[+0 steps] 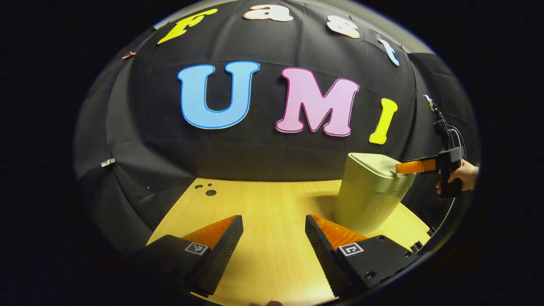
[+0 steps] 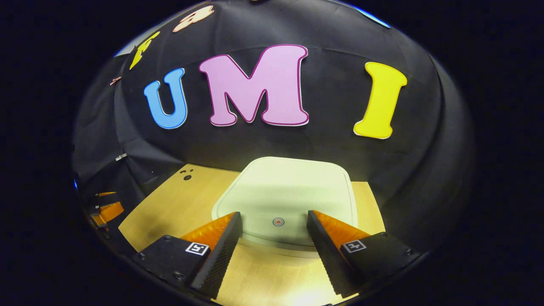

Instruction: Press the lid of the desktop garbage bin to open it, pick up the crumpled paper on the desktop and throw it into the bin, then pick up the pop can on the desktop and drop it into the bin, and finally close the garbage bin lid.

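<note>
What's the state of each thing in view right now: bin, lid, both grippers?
Garbage bin: upright on the wooden table, at its right side.
Bin lid: closed, flat on the bin.
Right gripper: open, fingers spread, just above the lid's front edge either side of its red dot mark; contact cannot be told.
Left gripper: open, empty, low over bare table left of the bin.

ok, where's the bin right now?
The bin stands on the table's right side in the left gripper view, lid shut; in the right gripper view it sits just beyond the open right gripper.
</note>
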`<state>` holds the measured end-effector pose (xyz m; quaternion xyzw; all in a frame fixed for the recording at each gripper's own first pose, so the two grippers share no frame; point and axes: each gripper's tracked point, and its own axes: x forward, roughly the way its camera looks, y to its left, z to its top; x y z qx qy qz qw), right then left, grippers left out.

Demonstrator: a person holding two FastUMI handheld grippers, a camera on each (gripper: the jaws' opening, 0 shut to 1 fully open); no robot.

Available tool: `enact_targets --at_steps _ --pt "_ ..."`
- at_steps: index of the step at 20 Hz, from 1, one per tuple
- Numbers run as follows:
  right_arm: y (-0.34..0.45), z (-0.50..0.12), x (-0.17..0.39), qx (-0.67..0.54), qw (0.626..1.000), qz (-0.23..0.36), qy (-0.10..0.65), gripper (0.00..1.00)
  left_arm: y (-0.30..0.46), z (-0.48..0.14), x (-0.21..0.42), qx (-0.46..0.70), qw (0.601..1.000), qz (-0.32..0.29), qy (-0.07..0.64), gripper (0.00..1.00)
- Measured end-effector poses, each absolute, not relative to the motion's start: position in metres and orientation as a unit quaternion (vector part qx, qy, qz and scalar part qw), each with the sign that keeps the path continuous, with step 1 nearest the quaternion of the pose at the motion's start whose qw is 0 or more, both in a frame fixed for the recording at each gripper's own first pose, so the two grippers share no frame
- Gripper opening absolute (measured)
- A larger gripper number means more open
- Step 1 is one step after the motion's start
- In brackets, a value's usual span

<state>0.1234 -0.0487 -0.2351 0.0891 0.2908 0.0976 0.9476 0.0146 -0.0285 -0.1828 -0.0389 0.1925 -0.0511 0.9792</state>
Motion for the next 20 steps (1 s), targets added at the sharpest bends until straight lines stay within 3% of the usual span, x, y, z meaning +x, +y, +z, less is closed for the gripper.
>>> enact_targets --at_steps 10,20 --pt "-0.028 -0.191 0.114 0.099 0.965 0.119 0.213 0.97 -0.037 -0.18 0.017 -0.038 0.979 -0.058 0.189 0.95" --pt "0.02 -0.178 0.069 0.092 0.96 0.168 0.203 0.97 -0.049 -0.179 0.019 -0.036 0.979 -0.069 0.188 0.95"
